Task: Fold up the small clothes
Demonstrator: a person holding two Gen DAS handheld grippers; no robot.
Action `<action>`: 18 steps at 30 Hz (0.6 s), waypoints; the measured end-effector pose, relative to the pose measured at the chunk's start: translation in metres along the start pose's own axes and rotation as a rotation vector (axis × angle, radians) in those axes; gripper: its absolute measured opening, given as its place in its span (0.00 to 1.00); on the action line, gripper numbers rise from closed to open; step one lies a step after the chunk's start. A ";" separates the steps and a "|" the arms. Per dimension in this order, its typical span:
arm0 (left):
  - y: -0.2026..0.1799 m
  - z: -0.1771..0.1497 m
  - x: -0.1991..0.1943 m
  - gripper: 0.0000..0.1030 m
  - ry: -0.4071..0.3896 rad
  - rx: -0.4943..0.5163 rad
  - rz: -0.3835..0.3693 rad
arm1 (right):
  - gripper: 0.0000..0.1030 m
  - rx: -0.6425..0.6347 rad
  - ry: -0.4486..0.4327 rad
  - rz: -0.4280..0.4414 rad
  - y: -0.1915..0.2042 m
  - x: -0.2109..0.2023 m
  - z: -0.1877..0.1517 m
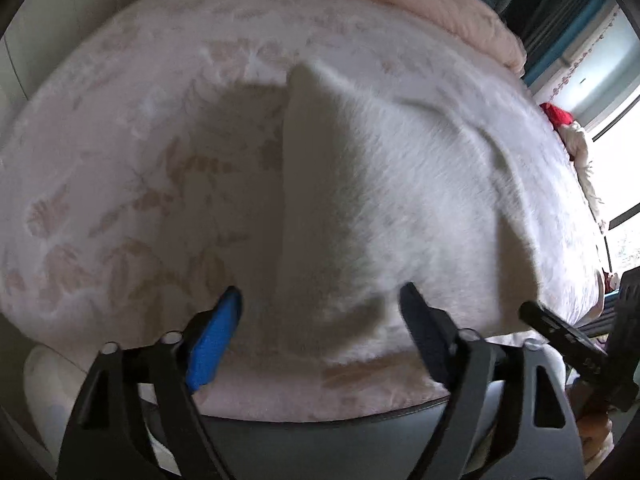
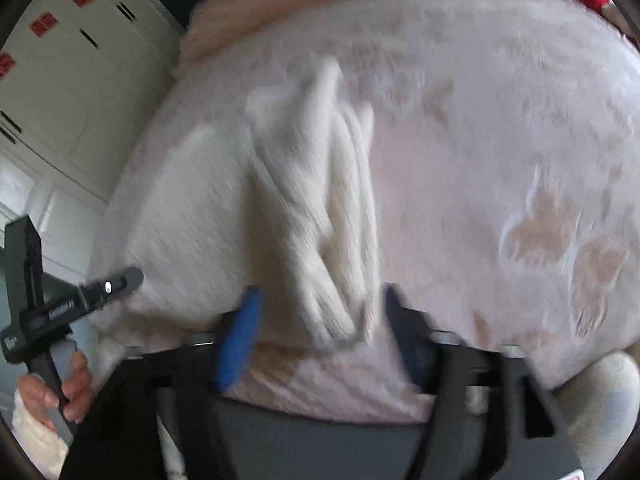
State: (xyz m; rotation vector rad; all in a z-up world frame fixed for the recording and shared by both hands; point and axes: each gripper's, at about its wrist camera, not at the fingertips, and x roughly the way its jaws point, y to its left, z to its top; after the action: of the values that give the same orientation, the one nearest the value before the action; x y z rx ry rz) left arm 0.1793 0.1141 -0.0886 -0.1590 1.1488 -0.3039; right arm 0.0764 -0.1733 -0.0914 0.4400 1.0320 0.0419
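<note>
White garment (image 1: pixel 384 208): fuzzy, matt knit cloth (ribbed folds ahead of the right gripper's fingers (image 2: pixel 236 340)). Bedcover (image 1: pixel 120 184): soft plush cloth, matt, embossed leaf pattern. Left gripper's fingers (image 1: pixel 424 332): matt black plastic; one pad (image 1: pixel 216 344) rough blue.

Rig look: two black handheld grippers.
Left gripper (image 1: pixel 320 296) and right gripper (image 2: pixel 318 300): each one blue-padded finger, one black; silver screws; cream sleeve (image 2: pixel 34 436).

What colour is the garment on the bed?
White, fuzzy garment on a pale pink floral bedspread; clearest in the left wrist view.
</note>
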 end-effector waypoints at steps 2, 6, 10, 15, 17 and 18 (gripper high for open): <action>-0.009 0.007 -0.006 0.86 -0.032 0.031 0.010 | 0.75 0.026 -0.021 0.036 0.000 0.000 0.010; -0.014 0.020 0.010 0.89 -0.018 0.033 0.018 | 0.75 0.106 0.047 0.018 -0.012 0.041 0.029; -0.015 0.023 0.036 0.90 0.019 0.003 0.026 | 0.76 0.182 0.083 0.059 -0.011 0.064 0.021; -0.014 0.021 0.058 0.95 0.050 -0.016 -0.013 | 0.82 0.185 0.074 0.081 -0.009 0.075 0.020; -0.012 0.022 0.066 0.96 0.066 -0.029 -0.039 | 0.82 0.196 0.075 0.099 -0.013 0.077 0.021; -0.011 0.022 0.069 0.96 0.073 -0.037 -0.052 | 0.82 0.202 0.073 0.106 -0.012 0.077 0.022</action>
State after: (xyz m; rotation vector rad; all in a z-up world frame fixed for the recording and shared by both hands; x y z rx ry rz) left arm 0.2229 0.0809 -0.1366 -0.2121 1.2247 -0.3375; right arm 0.1333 -0.1730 -0.1493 0.6810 1.0888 0.0494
